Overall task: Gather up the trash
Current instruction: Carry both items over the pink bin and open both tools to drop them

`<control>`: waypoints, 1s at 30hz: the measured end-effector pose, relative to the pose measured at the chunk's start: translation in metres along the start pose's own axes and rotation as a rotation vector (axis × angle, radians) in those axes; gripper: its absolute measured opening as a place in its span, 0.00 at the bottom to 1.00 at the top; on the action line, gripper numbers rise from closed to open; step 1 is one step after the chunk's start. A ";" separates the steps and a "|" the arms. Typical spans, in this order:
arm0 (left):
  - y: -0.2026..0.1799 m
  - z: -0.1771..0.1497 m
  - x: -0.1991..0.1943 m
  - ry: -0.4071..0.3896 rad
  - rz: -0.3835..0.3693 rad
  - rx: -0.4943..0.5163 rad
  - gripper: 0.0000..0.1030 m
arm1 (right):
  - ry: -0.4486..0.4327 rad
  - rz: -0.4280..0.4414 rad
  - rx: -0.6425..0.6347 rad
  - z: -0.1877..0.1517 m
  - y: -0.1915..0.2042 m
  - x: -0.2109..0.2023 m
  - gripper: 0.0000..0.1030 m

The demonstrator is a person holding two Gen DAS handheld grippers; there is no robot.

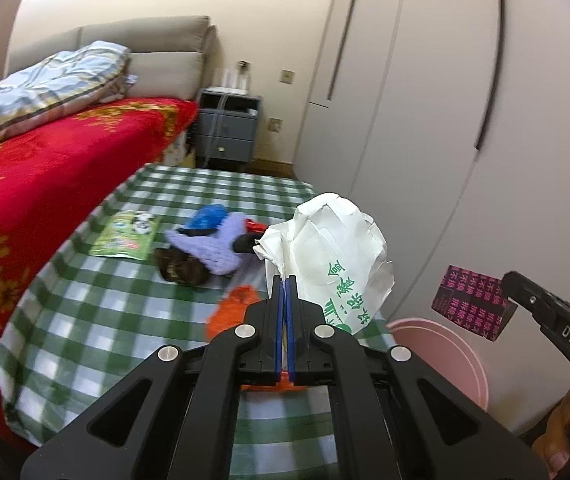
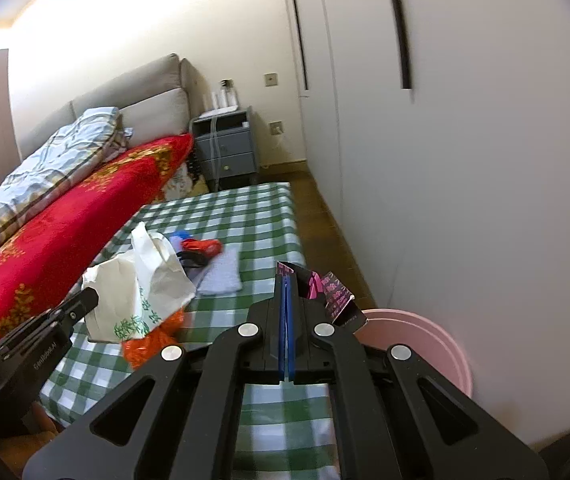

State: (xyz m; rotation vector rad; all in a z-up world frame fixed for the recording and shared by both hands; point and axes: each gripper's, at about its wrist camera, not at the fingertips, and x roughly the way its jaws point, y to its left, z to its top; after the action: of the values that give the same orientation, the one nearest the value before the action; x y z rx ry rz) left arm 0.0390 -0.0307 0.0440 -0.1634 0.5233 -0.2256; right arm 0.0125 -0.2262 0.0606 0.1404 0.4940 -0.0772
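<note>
While both grippers pinch trash, a pink bin [image 2: 437, 336] sits near right.
Left gripper [image 1: 285, 280] clamps a white bag [image 1: 337, 248]; right gripper [image 2: 286, 280] clamps a magenta box [image 2: 335, 292].

Both grippers were matte black, the left gripper [image 1: 285, 280] and right gripper [image 2: 286, 280] each carrying blue finger pads [image 1: 281, 320] and four round silver screws. White lettering, perhaps "DAS", marked the right one at three o'clock, above bare fingers [image 1: 569, 432].
</note>
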 end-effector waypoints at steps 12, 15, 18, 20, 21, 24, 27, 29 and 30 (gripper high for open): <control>-0.053 -0.009 0.026 0.051 -0.096 0.036 0.01 | -0.011 -0.133 0.055 0.000 -0.046 -0.014 0.01; -0.066 -0.012 0.032 0.059 -0.112 0.049 0.01 | -0.008 -0.152 0.059 -0.001 -0.050 -0.012 0.00; -0.075 -0.013 0.038 0.071 -0.128 0.056 0.01 | -0.001 -0.173 0.077 -0.003 -0.056 -0.009 0.00; -0.082 -0.014 0.044 0.083 -0.140 0.063 0.01 | 0.006 -0.189 0.098 -0.004 -0.061 -0.007 0.00; -0.085 -0.015 0.048 0.088 -0.145 0.063 0.01 | 0.009 -0.195 0.106 -0.004 -0.063 -0.006 0.00; -0.096 -0.018 0.057 0.106 -0.158 0.075 0.01 | 0.019 -0.211 0.127 -0.006 -0.070 -0.003 0.00; -0.107 -0.022 0.067 0.122 -0.168 0.087 0.01 | 0.026 -0.224 0.143 -0.008 -0.076 0.000 0.00; -0.112 -0.024 0.073 0.135 -0.174 0.090 0.01 | 0.027 -0.236 0.152 -0.008 -0.079 0.001 0.00; -0.114 -0.025 0.077 0.144 -0.178 0.090 0.01 | 0.029 -0.240 0.158 -0.008 -0.080 0.002 0.00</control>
State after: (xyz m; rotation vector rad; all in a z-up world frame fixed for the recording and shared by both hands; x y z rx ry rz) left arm 0.0715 -0.1628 0.0099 -0.1067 0.6409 -0.4365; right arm 0.0015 -0.3039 0.0434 0.2366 0.5318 -0.3498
